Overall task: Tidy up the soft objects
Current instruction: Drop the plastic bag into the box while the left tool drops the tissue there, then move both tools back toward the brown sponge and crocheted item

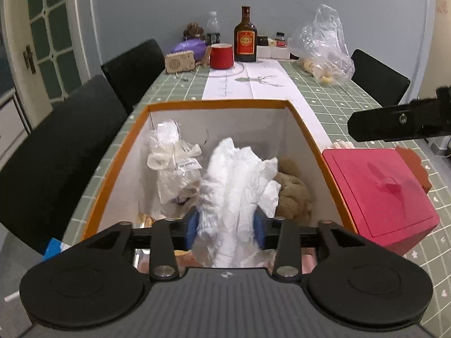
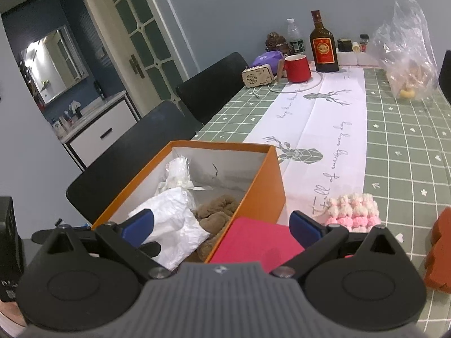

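Crinkled white cloth (image 1: pixel 236 186) sits loosely between the half-open left gripper (image 1: pixel 227 226); right gripper (image 2: pixel 222 225) gapes empty.

Box (image 1: pixel 307 129): matt orange card, white inside. Cloth (image 1: pixel 236 174): white, crinkled. Toy (image 1: pixel 293 191): brown plush. Lidded box (image 1: pixel 377 191): smooth pink plastic. Bottle (image 1: pixel 245 38): glossy brown glass

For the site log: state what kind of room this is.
Most likely a home dining room: a long table under a green checked cloth, black chairs along its side, and a brown bottle and red mug at its far end.
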